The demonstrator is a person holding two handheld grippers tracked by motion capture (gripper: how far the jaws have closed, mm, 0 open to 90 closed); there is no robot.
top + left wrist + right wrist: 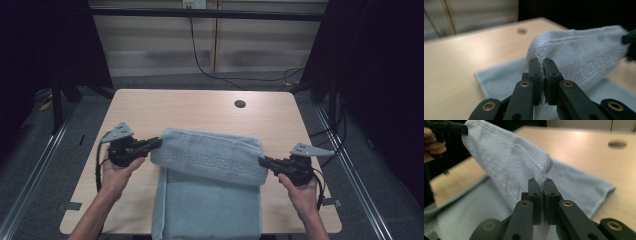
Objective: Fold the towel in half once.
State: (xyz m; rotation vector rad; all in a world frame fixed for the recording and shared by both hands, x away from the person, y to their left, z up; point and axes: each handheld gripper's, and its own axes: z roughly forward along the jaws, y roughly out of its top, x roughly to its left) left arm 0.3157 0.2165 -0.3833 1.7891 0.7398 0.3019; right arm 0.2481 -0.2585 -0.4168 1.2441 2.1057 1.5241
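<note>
1. The left gripper (152, 144) has its fingers clamped on one corner of the pale blue towel (210, 170).
2. The right gripper (264, 161) pinches the opposite corner.
3. The towel's far edge hangs lifted between them, the rest lying on the worktop (200, 107).

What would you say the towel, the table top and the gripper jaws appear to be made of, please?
The towel looks like pale blue terry cloth, probably cotton: looped pile frays at the pinched corner, and a woven key-pattern band runs across it. The table seems to be light wood-look laminate, smooth with a faint sheen. The left gripper and right gripper have matte black jaws, likely plastic, with brass-coloured pivot fittings.
</note>
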